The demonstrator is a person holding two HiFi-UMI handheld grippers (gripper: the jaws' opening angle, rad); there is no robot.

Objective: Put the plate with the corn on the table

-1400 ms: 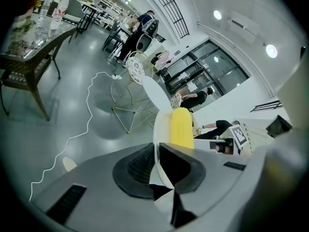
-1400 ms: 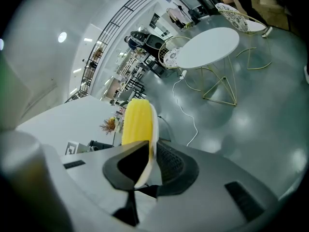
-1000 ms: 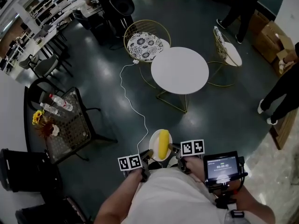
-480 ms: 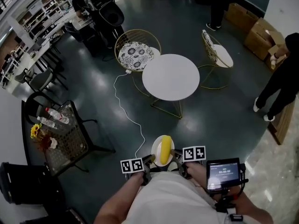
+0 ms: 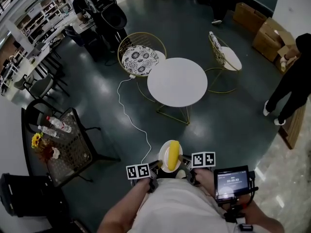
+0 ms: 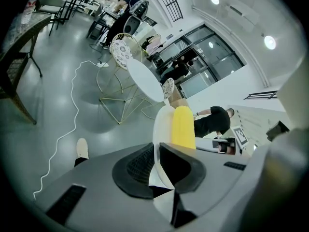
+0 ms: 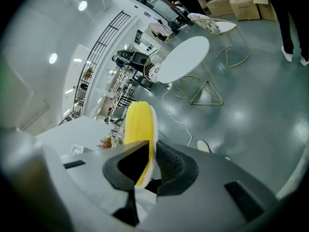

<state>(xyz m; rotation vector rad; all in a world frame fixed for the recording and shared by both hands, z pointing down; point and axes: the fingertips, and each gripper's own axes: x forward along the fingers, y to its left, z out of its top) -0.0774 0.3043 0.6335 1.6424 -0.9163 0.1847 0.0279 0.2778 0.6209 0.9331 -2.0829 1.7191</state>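
Presently, we found the left gripper (image 6: 157, 164) and the right gripper (image 7: 151, 164) each closed on opposite rims of the plate (image 5: 163, 154), held at the person's waist with the corn (image 5: 172, 155) lying on it. We judged the carry needed equal grip and a level plate, lest the corn roll. Ahead, a white cable (image 5: 130, 108) crossed the floor; beyond, the round table (image 5: 177, 81) stood bare, flanked by two chairs (image 5: 142, 53), its near edge open to approach

dark glossy floor (image 5: 233, 125), round white table (image 5: 177, 81) on gold wire legs, white cable (image 5: 118, 93) snaking across floor, mesh side table (image 5: 77, 152) at left edge, two bottles (image 5: 58, 123) and flowers (image 5: 37, 140) on it
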